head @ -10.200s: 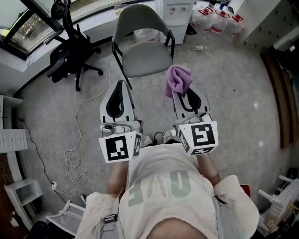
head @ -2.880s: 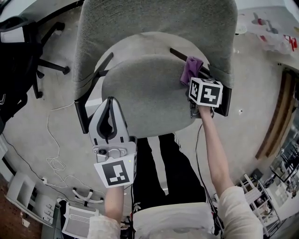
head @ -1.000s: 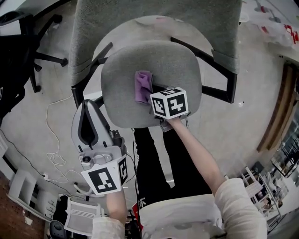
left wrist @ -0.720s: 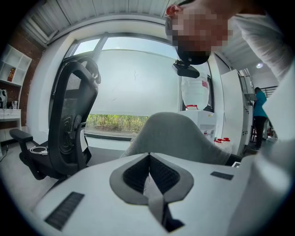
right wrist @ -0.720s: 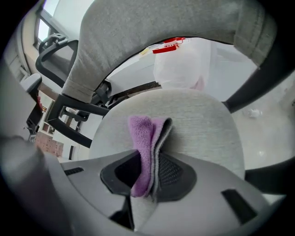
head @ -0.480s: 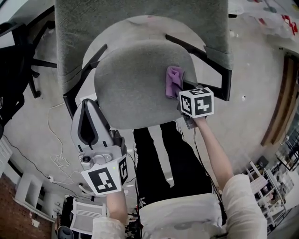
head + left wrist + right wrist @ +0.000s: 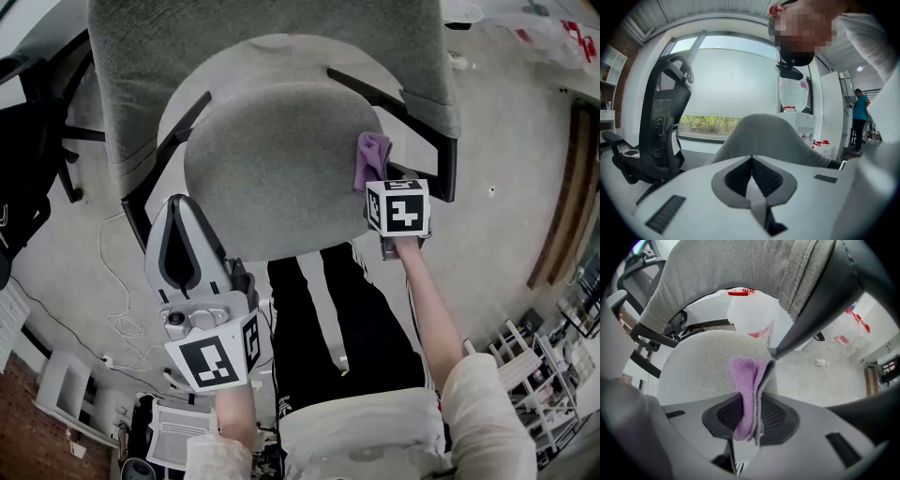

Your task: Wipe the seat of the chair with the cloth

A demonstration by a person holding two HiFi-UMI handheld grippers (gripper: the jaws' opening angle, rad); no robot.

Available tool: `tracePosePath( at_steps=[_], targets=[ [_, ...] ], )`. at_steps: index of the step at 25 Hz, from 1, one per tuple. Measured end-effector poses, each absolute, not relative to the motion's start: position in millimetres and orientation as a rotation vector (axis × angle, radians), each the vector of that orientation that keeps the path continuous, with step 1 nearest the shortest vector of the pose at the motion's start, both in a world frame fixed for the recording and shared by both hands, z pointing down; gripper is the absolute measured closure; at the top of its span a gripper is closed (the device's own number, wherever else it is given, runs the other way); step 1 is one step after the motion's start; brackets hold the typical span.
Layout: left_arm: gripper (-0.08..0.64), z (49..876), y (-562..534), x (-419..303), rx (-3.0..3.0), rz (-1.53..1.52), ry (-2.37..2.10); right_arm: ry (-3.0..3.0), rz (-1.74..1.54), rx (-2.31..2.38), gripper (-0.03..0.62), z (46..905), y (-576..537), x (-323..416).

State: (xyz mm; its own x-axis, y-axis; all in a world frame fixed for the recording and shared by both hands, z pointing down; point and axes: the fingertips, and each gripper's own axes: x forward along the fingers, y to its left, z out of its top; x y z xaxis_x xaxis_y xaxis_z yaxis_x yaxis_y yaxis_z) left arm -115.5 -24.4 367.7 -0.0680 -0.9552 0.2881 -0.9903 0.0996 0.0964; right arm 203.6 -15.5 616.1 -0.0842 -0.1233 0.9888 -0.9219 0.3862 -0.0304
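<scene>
Purple cloth [image 7: 372, 157] pinched tight in right gripper [image 7: 375, 180], at right edge of seat [image 7: 272, 169]; rest of seat off to left. Left gripper [image 7: 181, 214] closed, empty.

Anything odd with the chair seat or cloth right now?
Nothing stands out. The purple cloth sits clamped in the right gripper at the right edge of the grey fabric chair seat, which shows no spill or tear.

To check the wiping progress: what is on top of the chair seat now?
Only the purple cloth, at the right edge of the seat beside the armrest, pinched in the right gripper, whose jaws are shut. The seat fabric under the cloth is covered, so its state cannot be seen.
</scene>
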Motion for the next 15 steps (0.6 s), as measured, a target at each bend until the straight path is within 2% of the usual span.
tracePosePath(
  at_steps=[10,15],
  targets=[
    [0.548,373,-17,-131,1.884,0.183,-2.134,-1.543,0.898,0.985,0.499,605,-15,196],
    [0.548,380,-7,-150,1.827,0.192,-2.177,-1.794,1.081,0.677,0.499,580,34,92]
  ],
)
